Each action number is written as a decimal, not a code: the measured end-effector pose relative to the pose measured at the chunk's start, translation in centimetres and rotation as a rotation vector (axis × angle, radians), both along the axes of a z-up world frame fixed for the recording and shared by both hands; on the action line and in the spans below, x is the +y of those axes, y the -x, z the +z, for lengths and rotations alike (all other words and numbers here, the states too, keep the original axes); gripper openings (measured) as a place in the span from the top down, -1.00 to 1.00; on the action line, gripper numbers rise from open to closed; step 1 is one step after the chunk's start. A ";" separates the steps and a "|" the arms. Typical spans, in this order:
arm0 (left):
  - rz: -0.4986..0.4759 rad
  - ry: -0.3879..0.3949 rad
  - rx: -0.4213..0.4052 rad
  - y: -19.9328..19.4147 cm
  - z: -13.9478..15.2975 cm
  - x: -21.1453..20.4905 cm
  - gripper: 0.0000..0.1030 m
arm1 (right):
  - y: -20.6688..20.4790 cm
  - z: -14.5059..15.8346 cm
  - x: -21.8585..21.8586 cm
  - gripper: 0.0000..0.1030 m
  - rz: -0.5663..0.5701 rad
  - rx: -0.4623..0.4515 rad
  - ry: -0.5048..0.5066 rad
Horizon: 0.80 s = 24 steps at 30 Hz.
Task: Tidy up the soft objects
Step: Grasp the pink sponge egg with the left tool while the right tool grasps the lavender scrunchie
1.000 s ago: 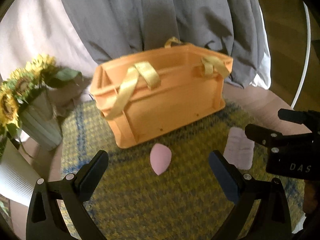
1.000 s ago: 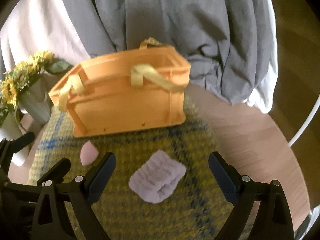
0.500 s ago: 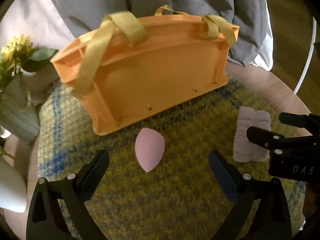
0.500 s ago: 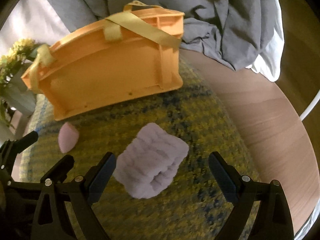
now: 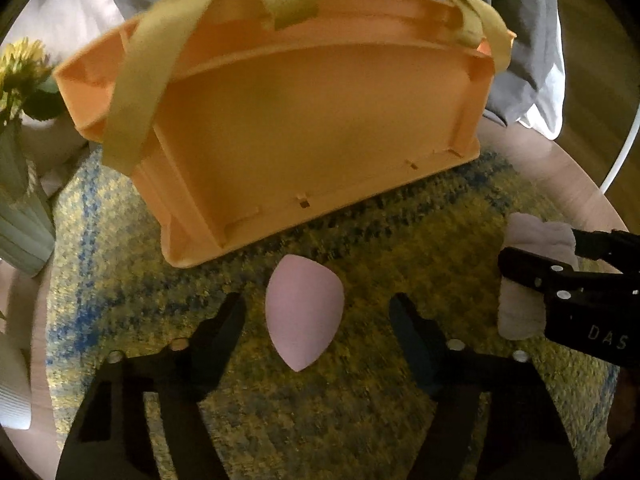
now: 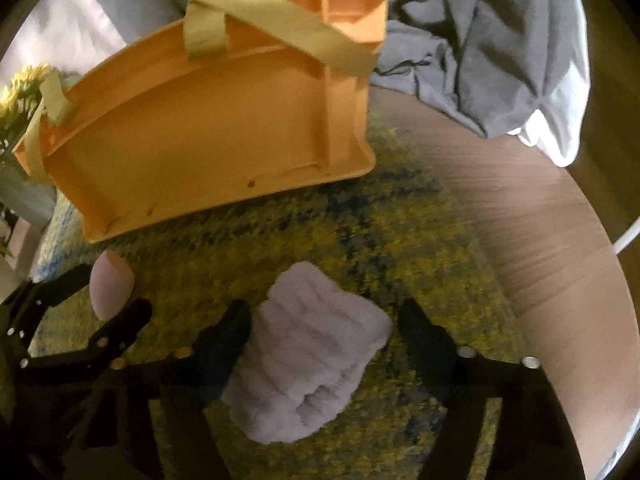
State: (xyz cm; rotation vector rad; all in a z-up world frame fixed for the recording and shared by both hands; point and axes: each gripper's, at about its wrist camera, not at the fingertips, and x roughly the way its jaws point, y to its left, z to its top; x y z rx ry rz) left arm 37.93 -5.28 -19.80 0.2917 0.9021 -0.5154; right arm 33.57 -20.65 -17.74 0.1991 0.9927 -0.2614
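While both of my tools were held low over the yellow-and-blue woven mat (image 5: 120,288), my left gripper (image 5: 318,312) had its jaws partly open around the pink egg-shaped sponge (image 5: 303,312), a clear gap on either side, and gripped nothing. The sponge lay flat on the mat, pointed end toward me. My right gripper (image 6: 326,320) likewise straddled the lilac fluffy cloth roll (image 6: 308,364); its left finger (image 6: 230,332) sat right against the roll's edge, the other finger stood apart, and whether it pressed the cloth I could not tell. The roll rested on the mat, to the right of the sponge and well apart from it. Just beyond both items stood the orange crate (image 5: 320,120) with yellow strap handles (image 5: 136,96), upright on the mat. At the far left stood a ribbed pale vase (image 5: 20,232) with yellow flowers (image 5: 20,68). Behind the crate, grey fabric (image 6: 480,40) lay draped over the round wooden counter (image 6: 560,240).
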 end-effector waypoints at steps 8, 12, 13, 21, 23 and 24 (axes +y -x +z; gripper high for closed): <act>0.016 -0.013 -0.001 0.4 0.1 -0.2 0.30 | 0.1 0.6 0.1 0.21 0.028 -0.008 0.027; 0.019 0.003 -0.002 0.9 0.7 0.0 0.31 | 0.6 1.0 0.3 0.33 0.036 -0.020 0.014; 0.021 0.006 -0.009 1.2 1.0 0.1 0.31 | 0.7 1.1 0.2 0.36 0.039 -0.026 0.011; 0.046 0.032 -0.067 3.2 3.5 1.1 0.31 | 2.2 3.0 0.6 0.38 0.068 -0.084 0.002; 0.056 0.036 -0.081 3.6 4.2 1.3 0.31 | 2.6 3.5 0.8 0.38 0.079 -0.103 0.005; 0.061 0.039 -0.088 3.8 4.5 1.2 0.31 | 2.7 3.7 0.8 0.38 0.083 -0.111 0.006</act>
